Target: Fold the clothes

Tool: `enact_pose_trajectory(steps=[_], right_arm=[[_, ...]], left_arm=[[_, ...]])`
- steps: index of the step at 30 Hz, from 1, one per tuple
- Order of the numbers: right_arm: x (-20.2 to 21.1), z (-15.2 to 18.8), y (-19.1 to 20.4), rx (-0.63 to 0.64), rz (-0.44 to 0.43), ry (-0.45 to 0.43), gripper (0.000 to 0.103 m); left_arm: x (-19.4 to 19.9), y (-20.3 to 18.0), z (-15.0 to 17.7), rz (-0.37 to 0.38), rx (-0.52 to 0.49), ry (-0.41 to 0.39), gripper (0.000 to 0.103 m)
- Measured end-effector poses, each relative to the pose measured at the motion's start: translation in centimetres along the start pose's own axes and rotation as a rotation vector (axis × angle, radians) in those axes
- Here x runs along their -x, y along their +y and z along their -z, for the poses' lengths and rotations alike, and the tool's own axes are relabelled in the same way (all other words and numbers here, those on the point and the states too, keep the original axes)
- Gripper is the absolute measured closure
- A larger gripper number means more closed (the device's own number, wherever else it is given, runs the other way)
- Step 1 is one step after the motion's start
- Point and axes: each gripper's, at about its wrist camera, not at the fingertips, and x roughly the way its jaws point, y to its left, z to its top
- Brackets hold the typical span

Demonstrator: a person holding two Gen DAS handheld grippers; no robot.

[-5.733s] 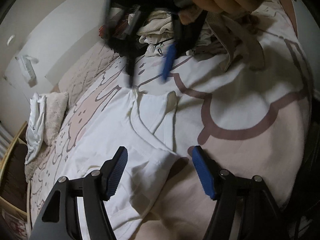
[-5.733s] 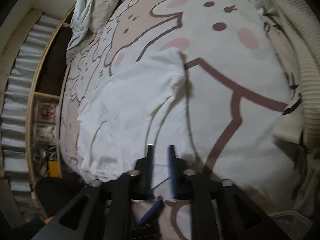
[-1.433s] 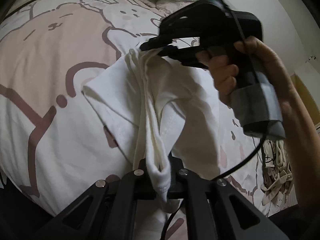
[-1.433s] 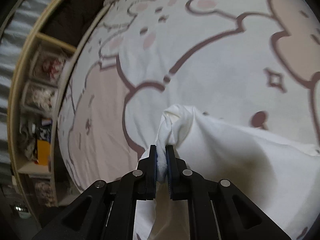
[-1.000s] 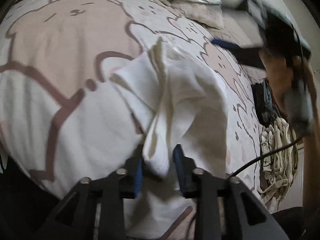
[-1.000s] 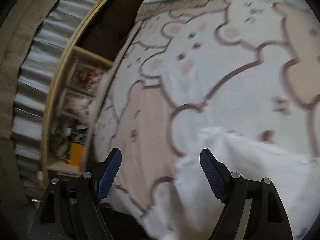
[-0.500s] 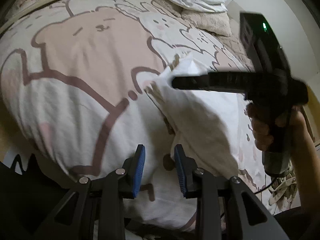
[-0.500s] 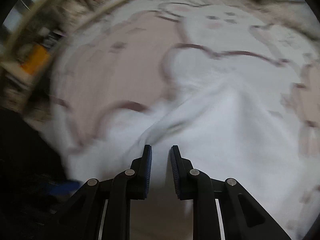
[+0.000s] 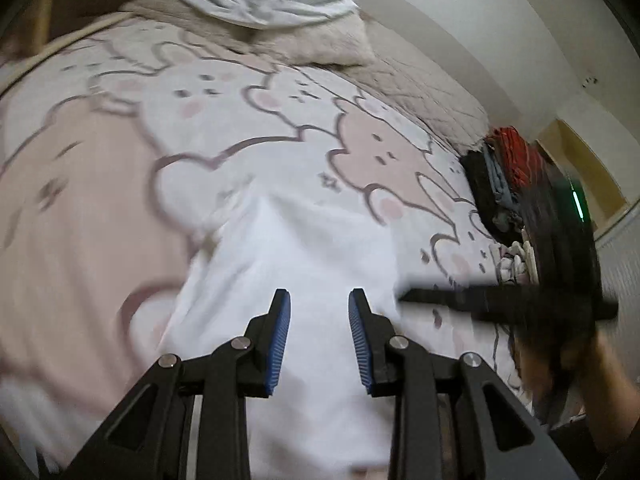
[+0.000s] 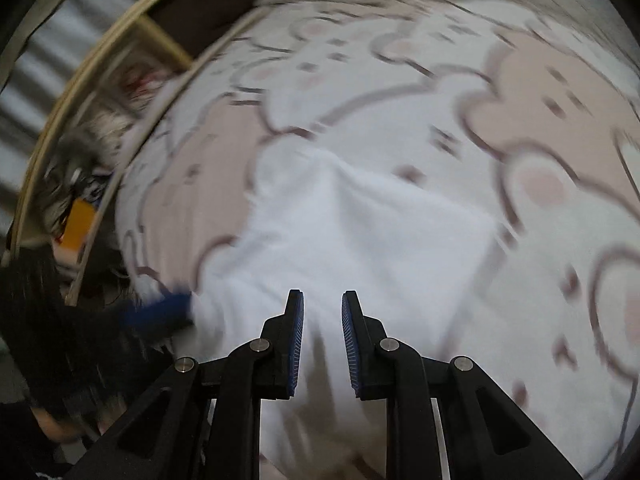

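Note:
A white garment [image 9: 304, 256] lies folded on the bear-print bedspread [image 9: 120, 184]; it also shows in the right wrist view [image 10: 360, 232]. My left gripper [image 9: 319, 304] is open and empty, just above the garment's near part. My right gripper [image 10: 322, 304] is open by a narrow gap and empty, also over the garment. In the left wrist view the right gripper shows blurred at the right edge [image 9: 560, 264], held in a hand. In the right wrist view the left gripper's blue pad [image 10: 156, 312] shows blurred at the left.
A pillow with crumpled white cloth [image 9: 272, 0] lies at the head of the bed. A stack of folded dark and red clothes [image 9: 504, 176] sits at the bed's right edge. A wooden shelf [image 10: 96, 92] with clutter runs along the bed's left side.
Both grippers let go of the garment, which now lies flat on the bed. Both views are blurred with motion; the left jaws have opened wider and the right jaws slightly.

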Motion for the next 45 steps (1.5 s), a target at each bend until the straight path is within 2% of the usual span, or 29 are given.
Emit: enact_pose_trajectory(steps=[3, 5, 6, 9, 10, 11, 12, 15, 16, 19, 22, 24, 27, 29, 31, 34, 38, 39, 40, 42, 43, 44, 45], right_arm=[[0.1, 2.5, -1.6, -0.076, -0.011, 0.0, 0.082], [-0.3, 3.9, -1.4, -0.106, -0.032, -0.002, 0.082], [-0.4, 4.5, -1.2, -0.105, -0.039, -0.004, 0.082], [-1.3, 5.5, 0.9, -0.045, -0.009, -0.028, 0.082], [-1.6, 5.9, 1.5, -0.025, 0.002, -0.045, 0.082], [-1.9, 6.3, 2.1, -0.004, 0.012, -0.064, 0.082], [-2.2, 6.7, 2.6, 0.015, 0.012, -0.074, 0.082], [-3.7, 8.2, 3.9, 0.081, 0.021, -0.062, 0.082], [-4.5, 8.8, 4.4, 0.113, 0.04, -0.044, 0.082], [-5.6, 9.6, 4.7, 0.147, 0.066, -0.072, 0.082], [-5.9, 9.4, 4.5, 0.095, 0.063, -0.063, 0.082], [-6.0, 9.3, 4.8, 0.09, 0.077, -0.049, 0.082], [-6.1, 9.3, 5.5, 0.094, 0.108, -0.042, 0.082], [-5.9, 9.3, 6.3, 0.105, 0.137, -0.043, 0.082], [-5.7, 10.0, 7.5, 0.164, 0.166, -0.049, 0.082], [-5.5, 12.0, 9.4, 0.287, 0.195, -0.043, 0.082], [-4.2, 14.4, 11.3, 0.417, 0.259, -0.065, 0.082], [-3.5, 14.7, 11.7, 0.446, 0.29, -0.076, 0.082], [-2.7, 15.4, 12.1, 0.514, 0.357, -0.115, 0.081], [-1.1, 17.3, 13.1, 0.695, 0.521, -0.217, 0.053], [-0.6, 18.6, 13.4, 0.788, 0.594, -0.251, 0.025], [-0.2, 20.2, 13.0, 0.871, 0.651, -0.258, 0.02], [-0.1, 21.6, 12.4, 0.928, 0.685, -0.247, 0.02]], left_arm=[[-4.2, 0.3, -3.3, 0.025, 0.01, 0.051, 0.073], [-7.1, 1.1, -5.0, -0.003, 0.028, 0.069, 0.073], [-8.4, 1.8, -5.7, -0.045, 0.035, 0.067, 0.073], [-9.5, 4.4, -6.0, -0.137, 0.044, 0.034, 0.073], [-9.6, 5.3, -6.1, -0.126, 0.064, 0.025, 0.076], [-9.4, 6.2, -6.0, -0.104, 0.081, 0.018, 0.084], [-9.0, 7.0, -5.7, -0.097, 0.086, 0.011, 0.087], [-7.6, 8.2, -5.3, -0.088, 0.077, -0.008, 0.089], [-6.9, 8.2, -5.3, -0.106, 0.066, -0.016, 0.089], [-5.0, 7.9, -5.5, -0.178, 0.028, -0.052, 0.06], [-3.1, 7.0, -5.5, -0.203, -0.024, -0.06, 0.06], [-2.3, 5.6, -4.8, -0.186, -0.075, -0.041, 0.06], [-2.2, 3.2, -2.9, -0.13, -0.144, 0.016, 0.06], [-2.8, 1.5, -0.6, -0.133, -0.215, 0.079, 0.06], [-3.8, 0.7, 1.3, -0.189, -0.266, 0.115, 0.06], [-5.6, 1.7, 3.0, -0.251, -0.261, 0.191, 0.059], [-4.7, 1.0, 2.7, -0.253, -0.311, 0.154, 0.057], [-4.1, 0.1, 2.9, -0.253, -0.366, 0.129, 0.057], [-3.5, -0.7, 3.1, -0.253, -0.421, 0.104, 0.057], [-2.1, -2.6, 3.7, -0.251, -0.544, 0.059, 0.057], [-1.3, -3.6, 4.4, -0.245, -0.609, 0.043, 0.057], [-0.8, -4.2, 4.9, -0.238, -0.658, 0.032, 0.057], [-0.2, -4.8, 5.6, -0.232, -0.711, 0.024, 0.056]])
